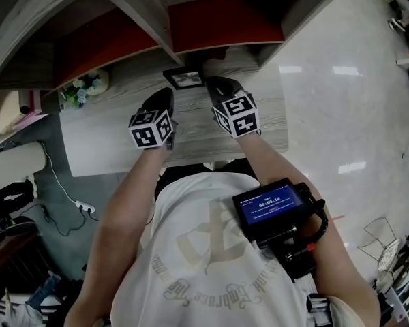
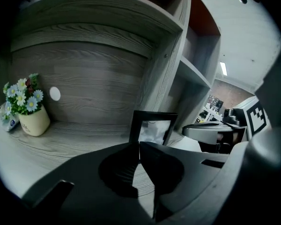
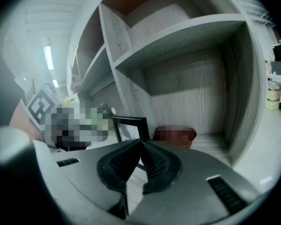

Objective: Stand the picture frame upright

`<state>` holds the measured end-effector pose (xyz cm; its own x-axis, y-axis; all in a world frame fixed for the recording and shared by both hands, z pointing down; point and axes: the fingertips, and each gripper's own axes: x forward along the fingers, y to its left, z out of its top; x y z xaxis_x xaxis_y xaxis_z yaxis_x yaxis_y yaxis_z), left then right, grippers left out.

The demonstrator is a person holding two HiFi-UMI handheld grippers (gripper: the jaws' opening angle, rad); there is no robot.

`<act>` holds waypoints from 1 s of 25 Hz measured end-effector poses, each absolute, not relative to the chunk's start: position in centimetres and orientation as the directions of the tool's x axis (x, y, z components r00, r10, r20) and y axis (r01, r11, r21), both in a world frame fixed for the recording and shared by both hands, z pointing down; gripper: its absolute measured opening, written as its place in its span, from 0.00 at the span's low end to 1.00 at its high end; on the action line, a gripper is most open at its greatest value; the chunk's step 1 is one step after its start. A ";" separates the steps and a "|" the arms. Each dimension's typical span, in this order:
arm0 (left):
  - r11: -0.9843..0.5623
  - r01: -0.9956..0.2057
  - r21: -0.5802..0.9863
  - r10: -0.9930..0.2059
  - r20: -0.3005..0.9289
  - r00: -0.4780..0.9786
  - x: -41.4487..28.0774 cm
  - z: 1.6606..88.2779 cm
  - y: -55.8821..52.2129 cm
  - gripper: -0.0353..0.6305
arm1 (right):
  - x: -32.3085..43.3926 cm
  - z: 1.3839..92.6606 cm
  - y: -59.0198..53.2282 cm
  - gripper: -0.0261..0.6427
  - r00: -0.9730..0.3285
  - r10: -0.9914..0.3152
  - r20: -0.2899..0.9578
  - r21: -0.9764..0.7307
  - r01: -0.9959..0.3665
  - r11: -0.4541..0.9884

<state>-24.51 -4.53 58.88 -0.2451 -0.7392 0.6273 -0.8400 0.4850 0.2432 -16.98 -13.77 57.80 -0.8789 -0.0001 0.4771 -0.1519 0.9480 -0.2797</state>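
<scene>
A black picture frame (image 1: 185,78) stands on the grey wooden desk (image 1: 102,145), close to the shelf unit's upright divider. In the left gripper view the picture frame (image 2: 152,127) is upright just past the jaw tips, its pale picture facing me. In the right gripper view the picture frame (image 3: 130,126) shows left of centre. My left gripper (image 1: 165,95) sits just left of and nearer than the frame; its tips (image 2: 138,144) meet with nothing between them. My right gripper (image 1: 215,84) sits just right of the frame, also shut and empty (image 3: 141,142).
A cream pot of daisies (image 1: 83,87) (image 2: 29,109) stands at the desk's left back. The shelf divider (image 2: 165,78) rises right behind the frame. A brownish object (image 3: 175,135) lies in the right compartment. A cable and power strip (image 1: 85,208) lie on the floor at left.
</scene>
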 end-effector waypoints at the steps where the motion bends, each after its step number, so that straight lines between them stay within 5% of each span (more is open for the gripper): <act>1: 0.487 -0.838 0.245 -0.742 0.623 -0.249 -24.4 58.6 -4.4 0.06 | -16.9 57.7 -13.5 0.05 -0.881 0.008 0.473 -0.285 -0.145 0.948; 25: 0.314 -0.900 0.301 -0.879 0.450 -0.156 -17.6 49.9 3.9 0.06 | -12.1 48.5 -4.0 0.04 -0.950 0.108 0.292 -0.337 0.003 0.941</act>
